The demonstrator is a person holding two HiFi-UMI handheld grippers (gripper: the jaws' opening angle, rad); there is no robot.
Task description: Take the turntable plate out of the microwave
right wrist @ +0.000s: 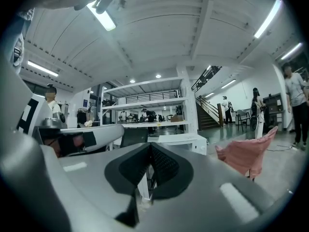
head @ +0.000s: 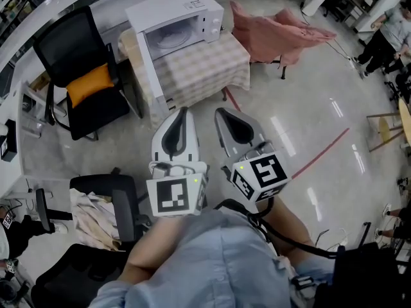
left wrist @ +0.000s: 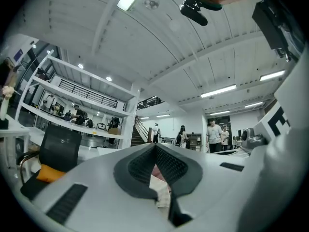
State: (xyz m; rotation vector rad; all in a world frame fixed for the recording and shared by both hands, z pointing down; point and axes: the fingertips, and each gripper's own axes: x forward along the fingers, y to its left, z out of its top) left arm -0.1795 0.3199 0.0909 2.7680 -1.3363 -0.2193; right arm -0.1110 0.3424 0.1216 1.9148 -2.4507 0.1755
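Note:
In the head view a white microwave (head: 183, 18) stands on a table with a checked cloth (head: 205, 69). Its door (head: 146, 59) hangs open to the left. The glass turntable plate (head: 172, 40) lies inside the cavity. My left gripper (head: 184, 111) and right gripper (head: 220, 112) are side by side over the floor, well short of the table and pointing toward it. Both are shut with nothing held. The left gripper (left wrist: 155, 147) in its own view has its pads meeting at the tip. In the right gripper view the right gripper (right wrist: 150, 145) is closed too, with the microwave (right wrist: 181, 141) ahead.
A black office chair with an orange cushion (head: 90, 85) stands left of the table. A pink cloth (head: 276, 34) is draped over a seat to the right. Another chair with a cloth on it (head: 96, 217) sits at my lower left. Red tape (head: 321, 153) crosses the floor.

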